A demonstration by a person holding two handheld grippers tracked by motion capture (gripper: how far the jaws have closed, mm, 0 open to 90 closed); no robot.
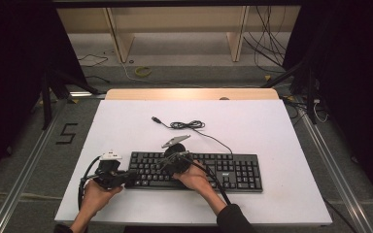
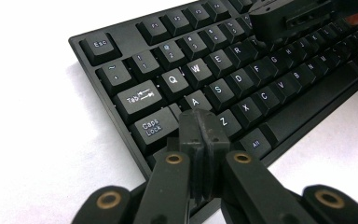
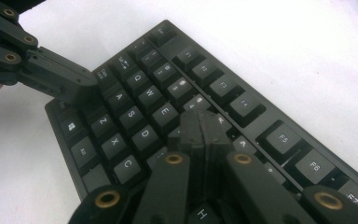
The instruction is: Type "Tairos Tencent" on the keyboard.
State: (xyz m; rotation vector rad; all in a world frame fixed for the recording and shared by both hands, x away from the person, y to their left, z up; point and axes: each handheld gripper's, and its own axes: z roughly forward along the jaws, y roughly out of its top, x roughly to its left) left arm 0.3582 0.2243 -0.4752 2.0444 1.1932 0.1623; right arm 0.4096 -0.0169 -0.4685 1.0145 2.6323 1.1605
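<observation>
White table (image 1: 126, 121), black keyboard (image 1: 233, 170), grey floor beyond, both grippers (image 2: 200, 123) (image 3: 200, 128) closed empty over keys.

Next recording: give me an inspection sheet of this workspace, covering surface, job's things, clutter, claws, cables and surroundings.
Surface: white tabletop, with a bare wooden strip along its far edge.
Job's things: black keyboard lying flat near the person's side.
Clutter: nothing seen.
Claws: left claw shut, tips over the keys between Caps Lock, A and Z; right claw shut, tips over the keys right of E and D. Whether either presses a key cannot be told.
Cables: keyboard cable runs from the keyboard's back, bundled partway, USB plug loose on the table; a black cable trails from each claw.
Surroundings: wooden frame legs, loose wires on the floor, black curtains either side.
</observation>
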